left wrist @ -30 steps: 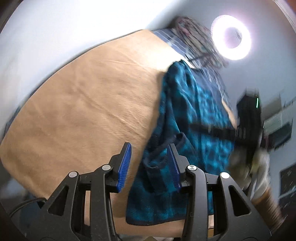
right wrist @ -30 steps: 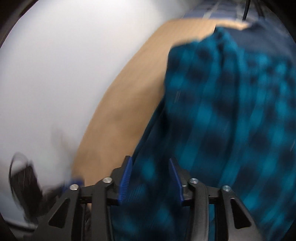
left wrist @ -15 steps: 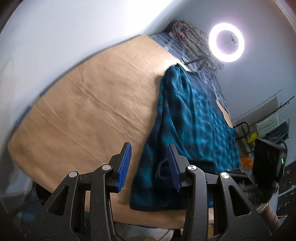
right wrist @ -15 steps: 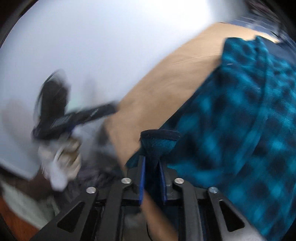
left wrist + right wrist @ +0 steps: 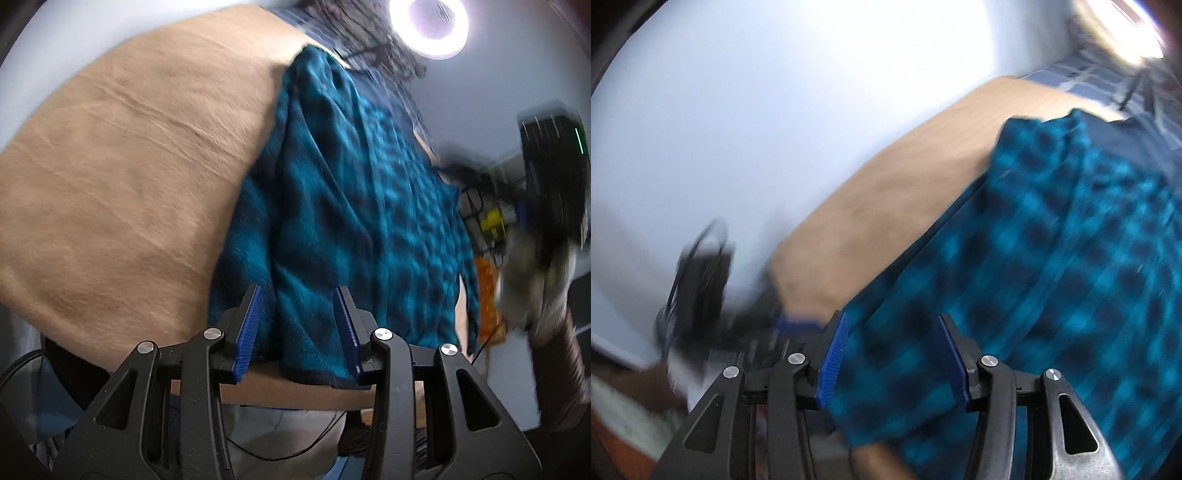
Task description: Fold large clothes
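Observation:
A teal and black plaid fleece garment (image 5: 351, 184) lies lengthwise on the tan cover (image 5: 129, 166) of the table, its near hem at the table's front edge. My left gripper (image 5: 298, 291) hovers open over that hem, and no cloth is pinched between its blue pads. In the blurred right wrist view, my right gripper (image 5: 893, 317) is over the garment (image 5: 1071, 258) near its corner. Its jaws are opening and the pads stand apart from the cloth below. The right tool (image 5: 554, 177) and its gloved hand appear blurred at the right of the left wrist view.
A lit ring light (image 5: 428, 26) stands beyond the far end of the table, by a striped cloth and a patterned heap (image 5: 354, 22). A rack with yellow and orange items (image 5: 491, 221) is off to the right. A white wall borders the table's left side (image 5: 775, 110).
The left gripper has moved in over the garment's near hem. The right gripper pinched a fold of the garment half a second ago, has since let it go and has risen.

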Motion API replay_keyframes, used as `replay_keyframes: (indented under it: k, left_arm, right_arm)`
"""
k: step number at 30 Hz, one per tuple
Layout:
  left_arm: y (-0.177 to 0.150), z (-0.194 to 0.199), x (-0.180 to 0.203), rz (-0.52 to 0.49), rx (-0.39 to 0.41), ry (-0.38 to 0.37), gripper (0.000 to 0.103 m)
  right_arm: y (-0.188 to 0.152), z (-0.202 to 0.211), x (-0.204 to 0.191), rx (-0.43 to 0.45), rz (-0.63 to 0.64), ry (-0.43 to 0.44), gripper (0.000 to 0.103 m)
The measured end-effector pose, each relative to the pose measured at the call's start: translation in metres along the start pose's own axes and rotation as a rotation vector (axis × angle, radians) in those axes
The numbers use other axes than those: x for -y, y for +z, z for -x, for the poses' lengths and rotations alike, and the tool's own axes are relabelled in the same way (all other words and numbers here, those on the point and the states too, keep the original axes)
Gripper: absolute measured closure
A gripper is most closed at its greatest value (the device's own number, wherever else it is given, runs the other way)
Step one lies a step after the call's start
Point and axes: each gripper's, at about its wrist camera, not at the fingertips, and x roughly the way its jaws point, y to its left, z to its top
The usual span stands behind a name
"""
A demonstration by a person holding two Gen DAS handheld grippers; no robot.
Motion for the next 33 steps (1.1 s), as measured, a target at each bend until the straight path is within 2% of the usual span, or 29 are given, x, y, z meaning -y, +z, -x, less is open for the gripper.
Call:
replay_keyframes:
  k: [4,5,10,12,13,17,18,20,24,28,30,33]
  left_arm:
    - [-0.002,-0.011,0.002,-0.023,-0.029,0.000,0.063]
    - [-0.002,-0.014,0.003,-0.028,-0.038,0.002,0.063]
    - [-0.002,-0.025,-0.001,-0.023,-0.068,0.017,0.063]
    - [-0.001,-0.027,-0.003,-0.016,-0.071,0.014,0.069]
    - [0.000,-0.027,-0.004,-0.013,-0.071,0.018,0.076]
    - [0.002,-0.026,-0.005,-0.010,-0.065,0.013,0.097]
    - [0.002,-0.026,-0.003,-0.020,-0.058,0.025,0.097]
    - [0.000,-0.023,-0.002,-0.030,-0.048,0.028,0.101]
    - [-0.002,-0.008,0.003,-0.037,-0.021,0.008,0.103]
    - [0.000,0.014,0.011,-0.061,0.039,0.015,0.103]
    - [0.005,0.027,0.013,-0.080,0.092,0.056,0.103]
    - [0.009,0.026,0.006,-0.078,0.105,0.122,0.103]
  right_arm:
    - [0.060,-0.021,0.024,0.039,-0.036,-0.106,0.051]
    - [0.078,-0.031,0.030,0.045,-0.044,-0.163,0.051]
    - [0.150,-0.073,0.071,0.031,-0.106,-0.316,0.051]
    - [0.170,-0.089,0.081,0.027,-0.110,-0.377,0.051]
    - [0.178,-0.097,0.087,0.025,-0.111,-0.398,0.051]
    - [0.197,-0.119,0.099,-0.024,-0.117,-0.491,0.053]
    - [0.197,-0.120,0.098,-0.040,-0.108,-0.513,0.056]
    - [0.195,-0.128,0.100,-0.068,-0.093,-0.539,0.069]
    - [0.191,-0.133,0.102,-0.083,-0.082,-0.529,0.091]
    - [0.194,-0.126,0.097,-0.063,-0.057,-0.544,0.097]
    - [0.200,-0.117,0.096,-0.037,-0.056,-0.543,0.098]
    - [0.212,-0.107,0.100,0.015,-0.081,-0.535,0.098]
